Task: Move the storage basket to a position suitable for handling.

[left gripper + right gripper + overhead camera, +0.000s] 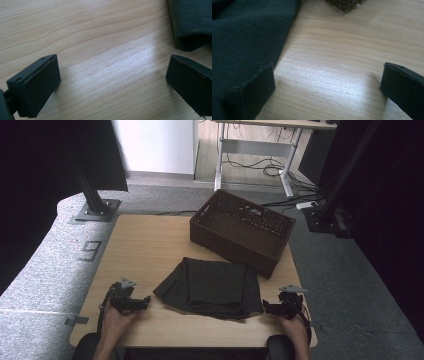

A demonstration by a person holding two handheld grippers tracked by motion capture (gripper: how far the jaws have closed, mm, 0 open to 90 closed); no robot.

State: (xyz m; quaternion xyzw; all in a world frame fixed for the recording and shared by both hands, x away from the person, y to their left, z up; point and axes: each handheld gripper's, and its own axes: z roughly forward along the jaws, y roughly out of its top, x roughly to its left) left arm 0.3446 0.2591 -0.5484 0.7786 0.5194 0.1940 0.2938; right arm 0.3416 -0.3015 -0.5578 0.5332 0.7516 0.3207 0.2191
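1. My left gripper (pixel 142 301) sits low over the near-left part of the light wooden surface (pixel 145 245), jaws spread wide with nothing but bare wood grain between them. In the left gripper view (pixel 113 75) the pads hang apart and empty.
2. My right gripper (pixel 267 308) is the same deal on the near-right side: released, jaws wide, nothing pinched. In the right gripper view (pixel 327 85) the left-hand jaw sits right at the cloth's edge, looks like just over it, but I can't tell if it's actually touching.
3. Between the two grippers lies the folded dark grey cloth (pixel 210 287), flat on the surface, roughly in the middle near my edge. From the left gripper view a folded corner of it (pixel 191 22) shows up top right, a little way off from that jaw.
4. Just behind the cloth, toward the far right, stands the dark brown woven rectangular basket (pixel 242 231), turned at an angle. Its near corner is close to the cloth's far edge; a bit of the weave (pixel 343 5) peeks in up top in the right gripper view.
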